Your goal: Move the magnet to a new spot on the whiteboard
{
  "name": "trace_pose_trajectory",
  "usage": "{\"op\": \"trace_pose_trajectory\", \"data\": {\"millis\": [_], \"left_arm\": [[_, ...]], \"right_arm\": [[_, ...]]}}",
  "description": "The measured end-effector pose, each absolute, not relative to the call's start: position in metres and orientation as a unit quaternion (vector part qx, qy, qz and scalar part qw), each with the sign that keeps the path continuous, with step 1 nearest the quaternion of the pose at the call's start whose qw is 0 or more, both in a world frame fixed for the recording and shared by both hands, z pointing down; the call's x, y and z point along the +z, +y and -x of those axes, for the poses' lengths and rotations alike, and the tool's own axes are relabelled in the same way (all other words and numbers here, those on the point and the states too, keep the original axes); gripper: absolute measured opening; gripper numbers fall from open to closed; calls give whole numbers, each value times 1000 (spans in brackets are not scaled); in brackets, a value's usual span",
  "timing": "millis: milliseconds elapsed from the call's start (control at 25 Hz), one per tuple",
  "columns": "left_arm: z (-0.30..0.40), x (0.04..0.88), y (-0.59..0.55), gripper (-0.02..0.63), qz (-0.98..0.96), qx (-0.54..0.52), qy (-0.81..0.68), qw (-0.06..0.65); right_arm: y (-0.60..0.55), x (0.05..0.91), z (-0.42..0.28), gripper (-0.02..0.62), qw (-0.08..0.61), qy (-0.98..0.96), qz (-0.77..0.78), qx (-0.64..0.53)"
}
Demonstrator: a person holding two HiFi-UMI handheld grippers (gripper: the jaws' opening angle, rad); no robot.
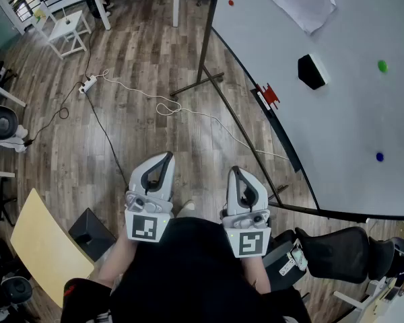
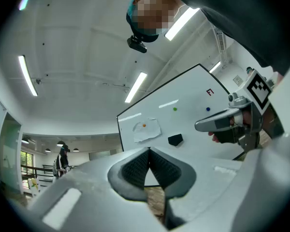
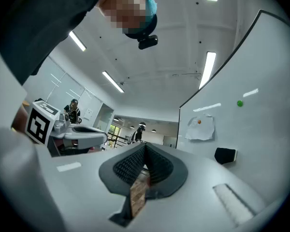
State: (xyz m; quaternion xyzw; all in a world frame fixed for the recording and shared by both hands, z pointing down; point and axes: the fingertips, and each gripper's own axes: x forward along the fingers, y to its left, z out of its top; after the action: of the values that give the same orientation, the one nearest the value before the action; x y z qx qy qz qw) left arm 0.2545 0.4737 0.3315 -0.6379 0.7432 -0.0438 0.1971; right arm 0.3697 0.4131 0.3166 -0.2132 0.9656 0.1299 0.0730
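Left gripper (image 1: pixel 165 156) clenching shut on nothing, hanging well left of whiteboard (image 1: pixel 350 126). Right gripper (image 1: pixel 236 171) also clenching on nothing, sitting nearer whiteboard's lower edge, not touching it. Green magnet (image 1: pixel 382 65) sticking to whiteboard, right of black eraser (image 1: pixel 312 71). Blue magnet (image 1: pixel 379 157) sitting lower on whiteboard, below green one. Paper sheet (image 1: pixel 303 2) hanging near whiteboard's top. Both grippers hovering over wood floor (image 1: pixel 141 59), left of whiteboard.

The left gripper (image 1: pixel 169 155) and right gripper (image 1: pixel 234 170), jaws seemingly together, hang over the wood floor (image 1: pixel 141 52), well apart from the green magnet (image 1: pixel 382 66) on the whiteboard (image 1: pixel 350 126).
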Motion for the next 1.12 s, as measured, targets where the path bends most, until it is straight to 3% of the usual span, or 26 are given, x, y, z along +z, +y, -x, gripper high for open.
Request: {"op": "trace_pose_trajectory", "data": {"millis": [600,1120], "left_arm": [[-280,334,460,2,636,-62,734,231],[-203,333,414,2,643,-39,729,232]], "right_arm": [[406,327,-386,0,72,968,202,130],[369,322,-319,2,72,957,236,154]]}}
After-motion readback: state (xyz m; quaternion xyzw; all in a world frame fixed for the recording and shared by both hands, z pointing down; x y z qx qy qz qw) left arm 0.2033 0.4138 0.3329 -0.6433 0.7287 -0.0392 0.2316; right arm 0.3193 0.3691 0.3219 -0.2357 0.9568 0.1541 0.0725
